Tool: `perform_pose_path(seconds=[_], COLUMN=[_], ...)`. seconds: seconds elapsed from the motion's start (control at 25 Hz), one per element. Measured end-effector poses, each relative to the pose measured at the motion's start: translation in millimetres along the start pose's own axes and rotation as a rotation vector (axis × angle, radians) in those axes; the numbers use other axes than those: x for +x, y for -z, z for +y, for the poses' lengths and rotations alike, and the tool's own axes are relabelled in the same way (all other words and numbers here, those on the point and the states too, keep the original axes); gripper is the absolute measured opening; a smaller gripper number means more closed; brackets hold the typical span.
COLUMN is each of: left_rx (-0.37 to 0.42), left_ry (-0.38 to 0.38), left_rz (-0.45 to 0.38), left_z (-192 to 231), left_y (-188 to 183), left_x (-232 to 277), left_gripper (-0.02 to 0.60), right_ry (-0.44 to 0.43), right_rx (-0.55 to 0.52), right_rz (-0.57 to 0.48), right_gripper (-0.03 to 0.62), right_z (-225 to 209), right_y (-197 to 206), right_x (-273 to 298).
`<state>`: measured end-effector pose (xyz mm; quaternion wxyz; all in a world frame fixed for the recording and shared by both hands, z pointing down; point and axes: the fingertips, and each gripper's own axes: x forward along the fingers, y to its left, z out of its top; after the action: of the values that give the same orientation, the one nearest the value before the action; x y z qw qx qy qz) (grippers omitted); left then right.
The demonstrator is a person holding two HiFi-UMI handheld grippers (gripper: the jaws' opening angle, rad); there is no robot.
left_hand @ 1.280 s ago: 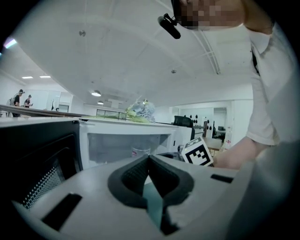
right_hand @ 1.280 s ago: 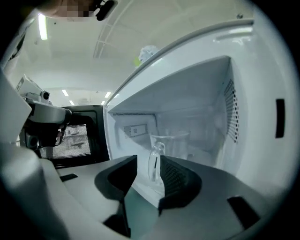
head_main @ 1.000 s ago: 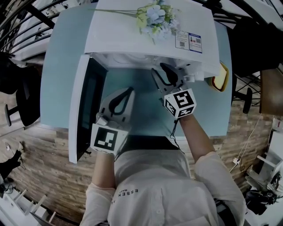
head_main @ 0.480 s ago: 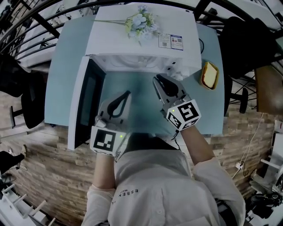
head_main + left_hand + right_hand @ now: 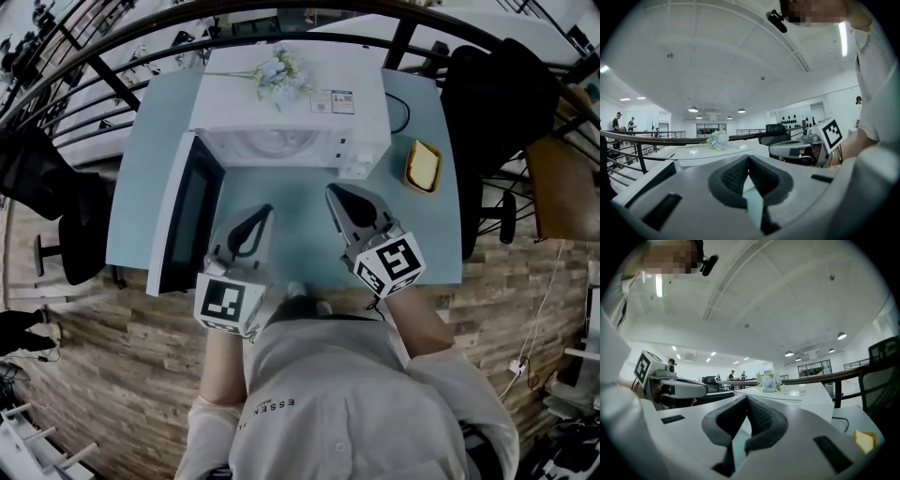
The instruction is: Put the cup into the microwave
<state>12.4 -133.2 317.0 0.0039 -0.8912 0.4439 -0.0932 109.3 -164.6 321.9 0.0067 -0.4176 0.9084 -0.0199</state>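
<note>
The white box-shaped microwave stands at the upper middle of the head view. Its dark-windowed door is swung wide open toward the left of the frame. The cup shows in no view. It is in neither gripper, and it is most likely inside the cavity, hidden under the oven's roof.

The left gripper is below the oven mouth, at centre left of the frame. Its padded jaws are pressed together on nothing, as its own view confirms. The right gripper is at centre right. Its jaws have just been closing and now meet with nothing between them. Both hang over the bare pale blue tabletop, apart from the oven.

Placing the cup looks done, so the step in hand is probably to clear away. To do that well, the person should keep both grippers level and away from the open door's edge. The right gripper should also stay clear of the yellow block in its dish at the right. If the door is to be shut, a closed left gripper can push it on its outer face. A slow swing would keep the cup from being jolted.
</note>
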Motion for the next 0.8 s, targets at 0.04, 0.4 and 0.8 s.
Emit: perform_pose_path(seconds=[0.04,0.4,0.8], left_rx=[0.012,0.049,0.05], left_ry=[-0.001,-0.026,-0.017], left_rz=[-0.004,-0.041,-0.042], left_z=[-3.2,-23.4,-39.1], left_y=[-3.0,-17.7,-21.1], left_x=[-4.2,-25.3,-36.4], left_gripper=[0.002,0.002,0.002], right_ry=[-0.001,0.032,0.049], right_rx=[-0.003,-0.09,-0.106], right_rz=[-0.002,-0.018,-0.028], right_gripper=[0.017,0.015,0.015], right_z=[3.1,17.6,21.3], right_y=[-3.6,-24.1,-29.5], right_x=[-6.9,-58.7,-80.7])
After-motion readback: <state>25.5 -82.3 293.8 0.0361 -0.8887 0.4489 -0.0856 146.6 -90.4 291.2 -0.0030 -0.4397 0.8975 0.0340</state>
